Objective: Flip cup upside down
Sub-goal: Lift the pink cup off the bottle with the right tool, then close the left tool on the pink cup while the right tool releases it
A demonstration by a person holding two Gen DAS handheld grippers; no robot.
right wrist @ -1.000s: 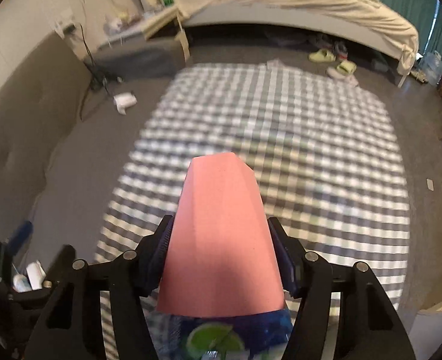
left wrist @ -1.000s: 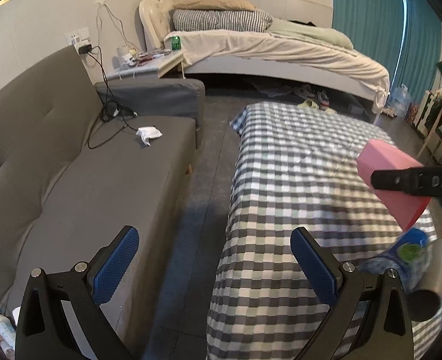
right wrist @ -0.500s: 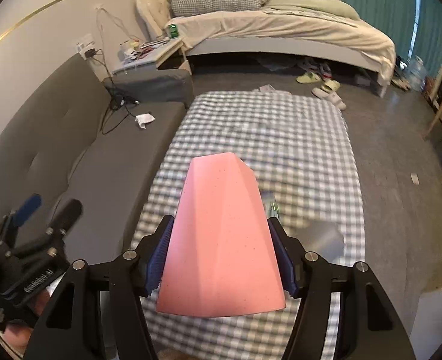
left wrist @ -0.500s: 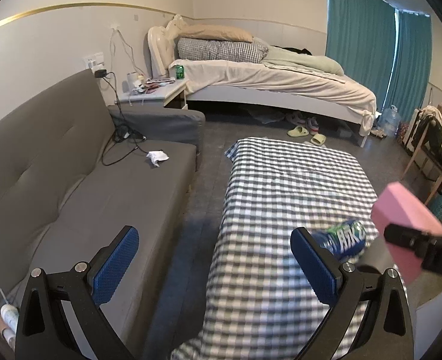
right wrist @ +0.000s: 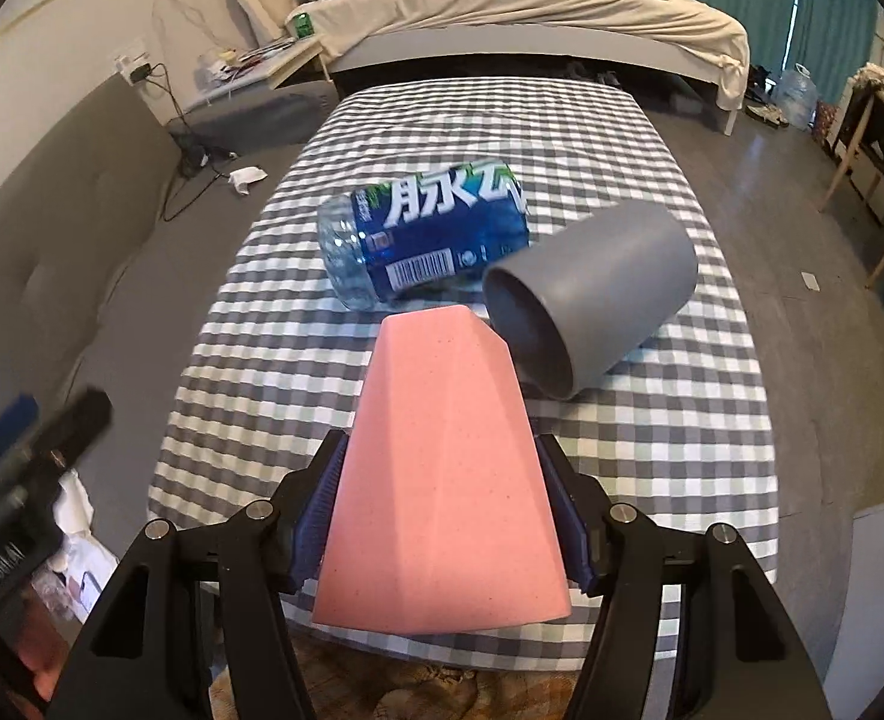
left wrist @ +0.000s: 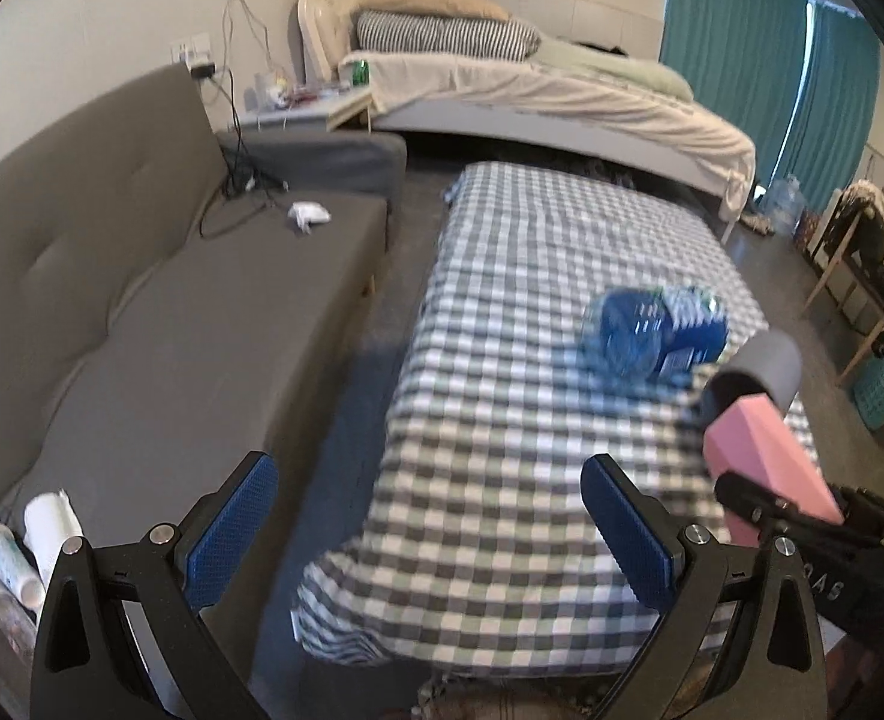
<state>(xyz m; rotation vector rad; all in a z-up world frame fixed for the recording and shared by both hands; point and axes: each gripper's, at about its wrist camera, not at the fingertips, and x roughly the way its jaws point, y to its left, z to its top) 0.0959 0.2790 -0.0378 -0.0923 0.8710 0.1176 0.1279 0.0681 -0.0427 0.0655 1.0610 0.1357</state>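
Observation:
My right gripper (right wrist: 442, 516) is shut on a pink faceted cup (right wrist: 442, 480), its narrow base pointing away from me over the checked table (right wrist: 652, 456). The same cup (left wrist: 760, 462) and the right gripper (left wrist: 802, 516) show at the right of the left wrist view. A grey cup (right wrist: 592, 300) lies on its side just past the pink cup, mouth toward me; it also shows in the left wrist view (left wrist: 760, 366). My left gripper (left wrist: 424, 522) is open and empty, above the gap between sofa and table.
A blue drink bottle (right wrist: 424, 240) lies on its side on the table behind the cups. A grey sofa (left wrist: 142, 312) runs along the left. A bed (left wrist: 532, 90) stands at the back. Tubes (left wrist: 16, 558) sit at the sofa's near end.
Both grippers have pulled back and dropped toward the table's near edge. The bottle and the grey cup have come into full view. The pink cup stays gripped.

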